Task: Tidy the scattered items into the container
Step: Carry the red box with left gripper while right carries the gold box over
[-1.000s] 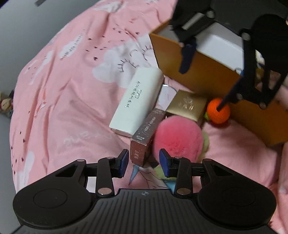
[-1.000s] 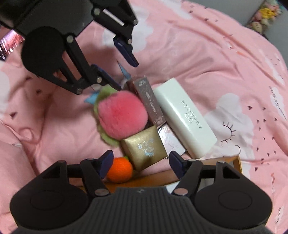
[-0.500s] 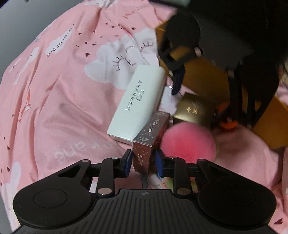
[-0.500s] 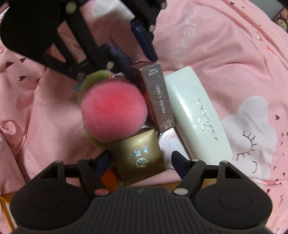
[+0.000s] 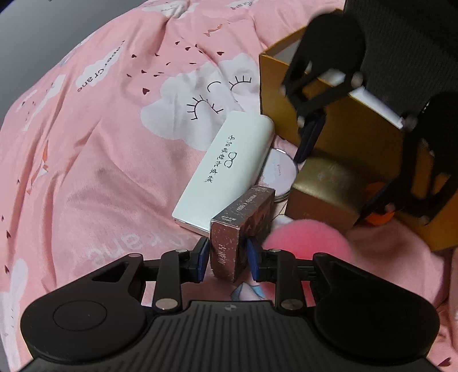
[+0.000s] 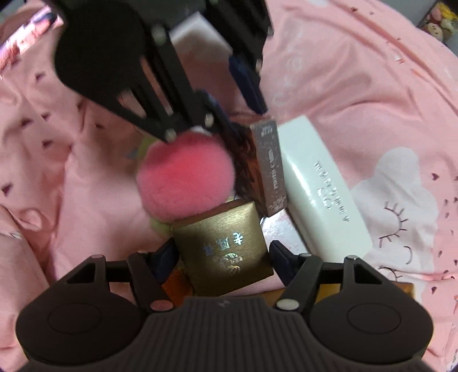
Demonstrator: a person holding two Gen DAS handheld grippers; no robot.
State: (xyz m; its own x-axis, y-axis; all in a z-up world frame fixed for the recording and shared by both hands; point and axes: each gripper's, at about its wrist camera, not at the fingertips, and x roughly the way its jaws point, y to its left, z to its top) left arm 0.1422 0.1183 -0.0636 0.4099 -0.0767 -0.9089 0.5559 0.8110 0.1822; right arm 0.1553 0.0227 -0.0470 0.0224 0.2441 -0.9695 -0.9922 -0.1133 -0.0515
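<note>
My left gripper (image 5: 228, 254) is shut on the near end of a brown card box (image 5: 243, 217), whose far end leans on a white glasses case (image 5: 229, 168). A gold box (image 6: 223, 243) fills the gap of my right gripper (image 6: 221, 251). Its jaws are closing and the pads meet the box's two sides. A pink plush ball (image 6: 186, 177) lies just beyond the gold box. An orange ball (image 5: 377, 219) sits half hidden behind the right gripper's finger. The orange-brown container (image 5: 357, 137) stands behind these things, with something white inside.
Everything lies on a rumpled pink bedsheet (image 5: 114, 143) printed with clouds. A round pale compact (image 5: 279, 171) is wedged between the glasses case and the gold box. The two grippers work close together over the pile. Soft toys (image 6: 438, 23) sit past the bed's far corner.
My left gripper moved forward and shut on the brown card box, which now stands on its edge. My right gripper came down from above the container and straddles the gold box.
</note>
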